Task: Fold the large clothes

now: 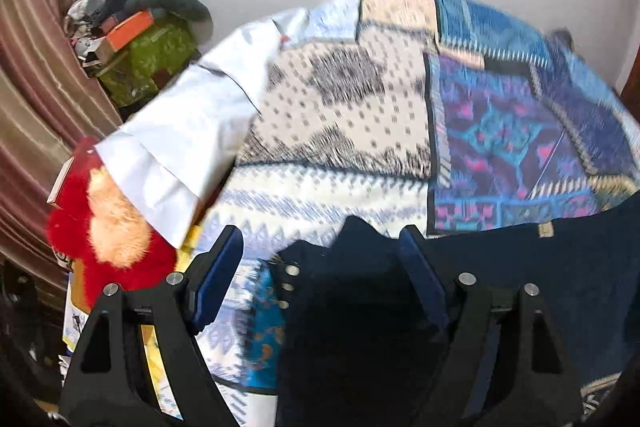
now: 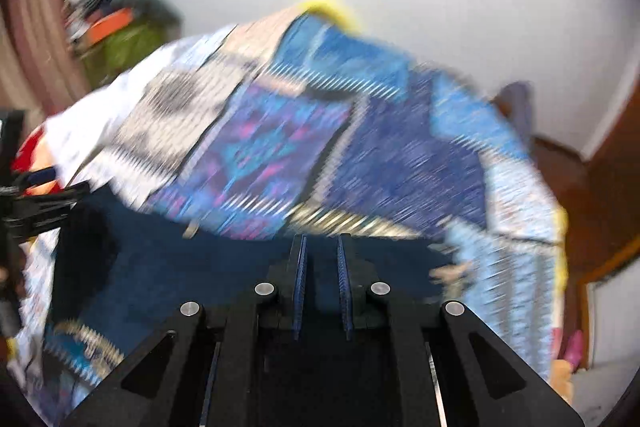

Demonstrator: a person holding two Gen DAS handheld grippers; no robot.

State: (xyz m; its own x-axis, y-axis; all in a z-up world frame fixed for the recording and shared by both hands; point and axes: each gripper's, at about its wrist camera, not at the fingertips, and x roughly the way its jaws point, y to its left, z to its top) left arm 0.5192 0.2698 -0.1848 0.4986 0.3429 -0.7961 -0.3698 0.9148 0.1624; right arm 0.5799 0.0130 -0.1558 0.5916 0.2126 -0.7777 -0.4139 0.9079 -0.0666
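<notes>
The dark navy garment (image 1: pixel 520 267) looks soft, limp and fairly heavy, so it will sag and drag unless it is taken by an edge or corner with both hands. It lies spread over a patchwork-patterned bedspread (image 1: pixel 360 107) on the bed, at the near edge. The left hand-held gripper (image 1: pixel 320 267) stands spread, with navy cloth between its fingers but not pressed. The right hand-held gripper (image 2: pixel 322 283) is pressed nearly together; it seems to pinch the cloth, though blur hides the contact.
</notes>
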